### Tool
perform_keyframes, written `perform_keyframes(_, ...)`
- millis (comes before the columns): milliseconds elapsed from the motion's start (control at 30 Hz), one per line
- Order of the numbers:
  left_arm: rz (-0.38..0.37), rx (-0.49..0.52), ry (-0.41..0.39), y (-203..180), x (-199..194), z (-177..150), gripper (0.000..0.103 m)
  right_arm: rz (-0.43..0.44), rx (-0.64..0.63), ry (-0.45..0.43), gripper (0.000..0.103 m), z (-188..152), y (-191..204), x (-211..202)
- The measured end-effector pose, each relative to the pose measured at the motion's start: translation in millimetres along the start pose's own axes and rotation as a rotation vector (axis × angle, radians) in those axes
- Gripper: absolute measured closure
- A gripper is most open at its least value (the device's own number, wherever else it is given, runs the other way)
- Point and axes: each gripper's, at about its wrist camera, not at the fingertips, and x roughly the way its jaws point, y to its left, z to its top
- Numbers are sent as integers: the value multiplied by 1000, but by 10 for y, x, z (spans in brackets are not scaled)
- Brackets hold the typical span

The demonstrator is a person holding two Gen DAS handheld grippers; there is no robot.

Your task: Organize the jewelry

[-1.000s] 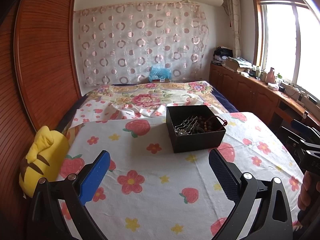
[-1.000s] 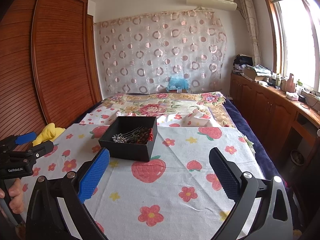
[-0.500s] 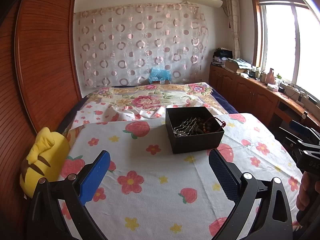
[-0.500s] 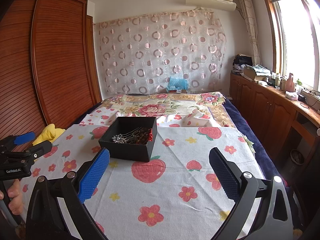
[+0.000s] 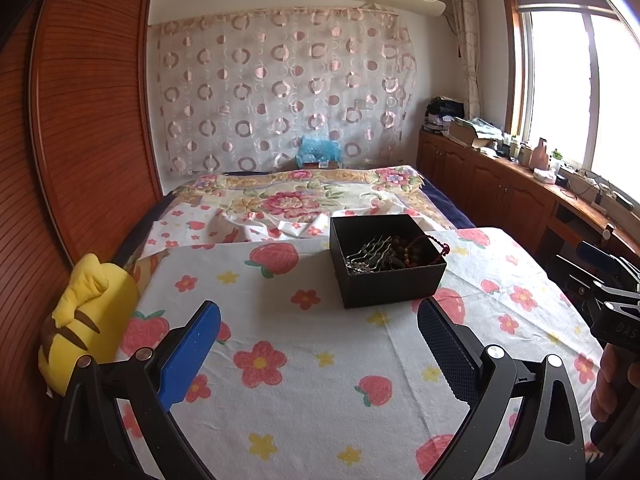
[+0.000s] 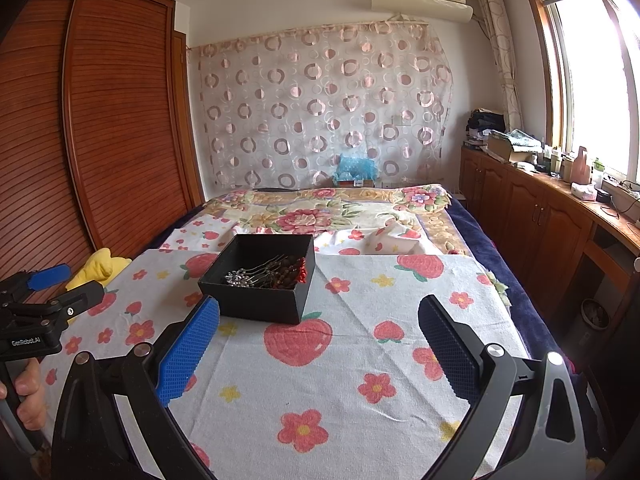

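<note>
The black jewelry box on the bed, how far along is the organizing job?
Barely begun. Done: nothing visibly sorted; the silver hairpins and dark bead strands lie tangled together in the square black cardboard box. In hand: nothing; the left gripper and right gripper are open and empty, short of the box. Left: picking out and arranging every piece.

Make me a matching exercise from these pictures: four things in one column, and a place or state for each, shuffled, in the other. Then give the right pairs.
Things
1. black box
2. yellow plush toy
3. silver hairpins
4. left hand-held gripper

Places or states
A. lying inside the box with dark beads
B. open, holding nothing
C. at the cloth's edge beside the wooden wardrobe
D. standing lidless on the strawberry cloth

Pairs: 1-D, 2-C, 3-A, 4-B
</note>
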Motion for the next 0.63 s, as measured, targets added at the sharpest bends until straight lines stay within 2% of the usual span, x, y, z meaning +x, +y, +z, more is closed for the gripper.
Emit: perform_keyframes(633,0,2,1,-11,-8,4,8,-2,-1,-1,3,0,0,-20)
